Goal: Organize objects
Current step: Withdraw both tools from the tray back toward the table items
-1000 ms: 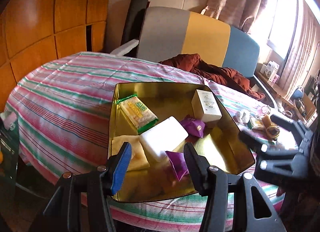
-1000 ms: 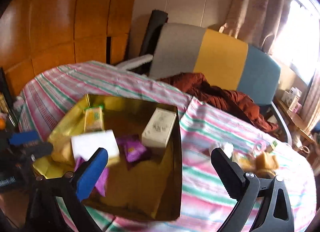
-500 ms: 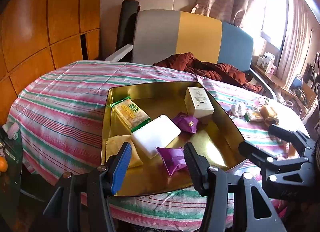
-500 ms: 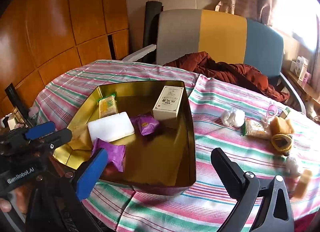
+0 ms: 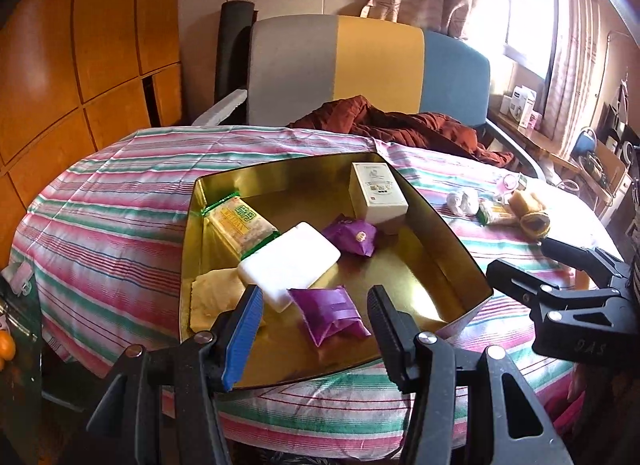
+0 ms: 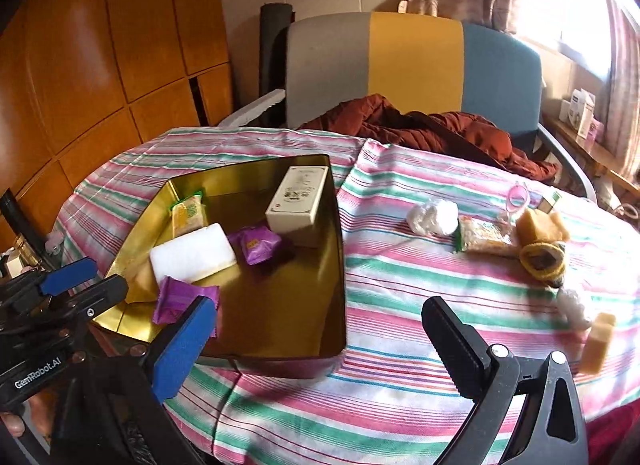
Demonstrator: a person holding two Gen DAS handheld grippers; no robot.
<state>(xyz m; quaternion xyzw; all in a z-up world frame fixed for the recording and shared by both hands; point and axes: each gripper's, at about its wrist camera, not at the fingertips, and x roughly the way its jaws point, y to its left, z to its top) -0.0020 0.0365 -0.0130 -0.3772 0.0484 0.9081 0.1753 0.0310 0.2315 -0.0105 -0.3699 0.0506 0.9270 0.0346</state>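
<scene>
A gold tin tray [image 5: 448,233] [image 6: 334,265] sits on the striped table. It holds a white box [image 5: 378,191] [image 6: 298,199], a white block [image 5: 290,265] [image 6: 192,253], a cracker packet [image 5: 240,223] [image 6: 188,213], two purple packets [image 5: 328,313] [image 5: 354,235] [image 6: 258,243] and a yellow cloth [image 5: 208,297]. My left gripper [image 5: 314,329] is open and empty above the tray's near edge. My right gripper [image 6: 320,341] is open wide and empty over the table's front, right of the tray.
Loose items lie on the cloth at the right: a white wad [image 6: 434,217], a snack packet [image 6: 484,241], yellow sponges [image 6: 540,225], a yellow roll [image 6: 544,261] and a yellow piece [image 6: 600,341]. A chair [image 6: 416,69] with a brown cloth [image 6: 432,129] stands behind.
Both grippers have pulled back and risen from the tray. The right gripper swung right, bringing the loose items into view. Both stayed open.
</scene>
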